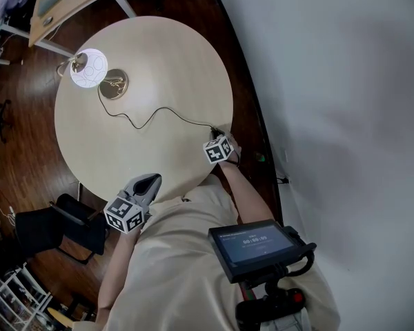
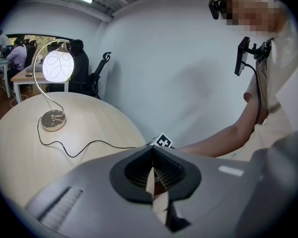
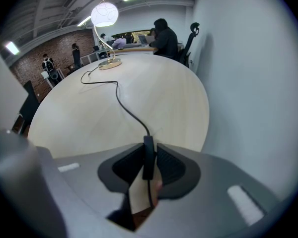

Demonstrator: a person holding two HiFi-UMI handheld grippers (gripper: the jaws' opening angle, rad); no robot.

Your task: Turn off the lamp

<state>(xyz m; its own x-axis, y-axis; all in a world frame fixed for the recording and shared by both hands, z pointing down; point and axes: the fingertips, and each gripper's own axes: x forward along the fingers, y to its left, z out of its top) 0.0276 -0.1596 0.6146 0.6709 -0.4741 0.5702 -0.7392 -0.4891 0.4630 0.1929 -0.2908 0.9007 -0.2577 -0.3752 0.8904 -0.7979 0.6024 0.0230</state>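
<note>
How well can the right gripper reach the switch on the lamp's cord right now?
Probably yes: the cord switch already sits between the jaws of the right gripper, which look closed on it, with nothing in the way.

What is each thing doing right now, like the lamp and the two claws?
Lamp: switched on, glowing, upright.
Cord: lying slack across the table.
Right claw: shut on the cord switch.
Left claw: shut, empty.
</note>
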